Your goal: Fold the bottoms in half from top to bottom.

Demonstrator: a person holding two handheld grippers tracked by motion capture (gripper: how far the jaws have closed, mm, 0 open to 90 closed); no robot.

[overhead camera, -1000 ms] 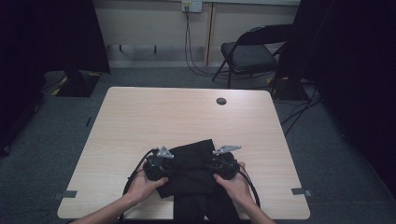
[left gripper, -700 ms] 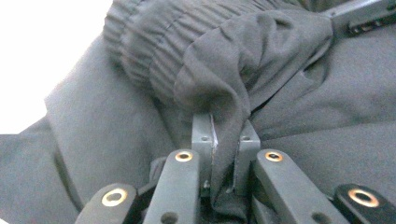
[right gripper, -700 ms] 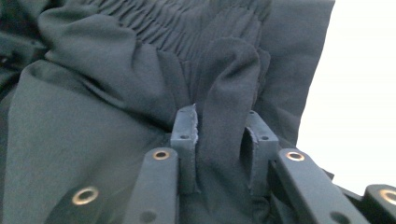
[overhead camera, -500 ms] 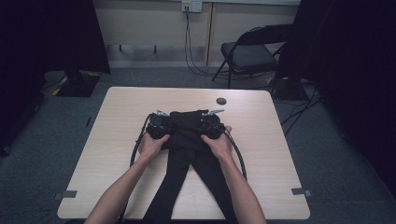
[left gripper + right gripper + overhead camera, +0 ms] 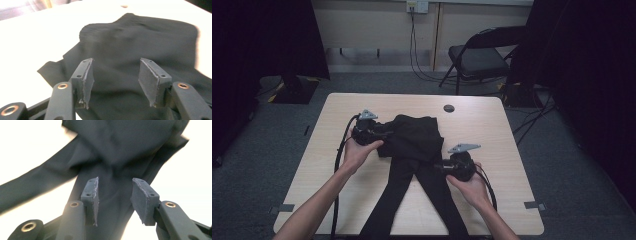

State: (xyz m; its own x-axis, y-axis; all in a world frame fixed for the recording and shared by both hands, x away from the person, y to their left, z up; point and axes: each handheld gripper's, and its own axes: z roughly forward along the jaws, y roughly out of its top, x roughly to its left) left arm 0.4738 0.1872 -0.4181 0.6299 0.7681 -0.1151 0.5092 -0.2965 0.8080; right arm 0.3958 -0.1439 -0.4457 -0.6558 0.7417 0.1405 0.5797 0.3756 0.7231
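Observation:
Black trousers [image 5: 412, 137] lie on the light wooden table [image 5: 492, 145], waistband at the far end and both legs running toward the near edge. My left gripper [image 5: 384, 134] sits at the left side of the waist. Its jaws have just been opening and stand apart over the cloth [image 5: 140, 42] with nothing pressed between the pads [image 5: 87, 75]. My right gripper [image 5: 438, 164] hovers beside the right trouser leg. Its jaws have just been closing but still stand apart above the leg [image 5: 112, 182], not pinching it.
A small dark round cap [image 5: 449, 108] is set in the table near its far edge. A folding chair [image 5: 477, 57] and cables stand on the floor beyond the table. Dark curtains hang at both sides. Bare tabletop lies left and right of the trousers.
The trousers went from a folded bundle at the near edge to lying spread with the waist at the far end. The left jaws let go of the waist. The right gripper drew back toward the right leg.

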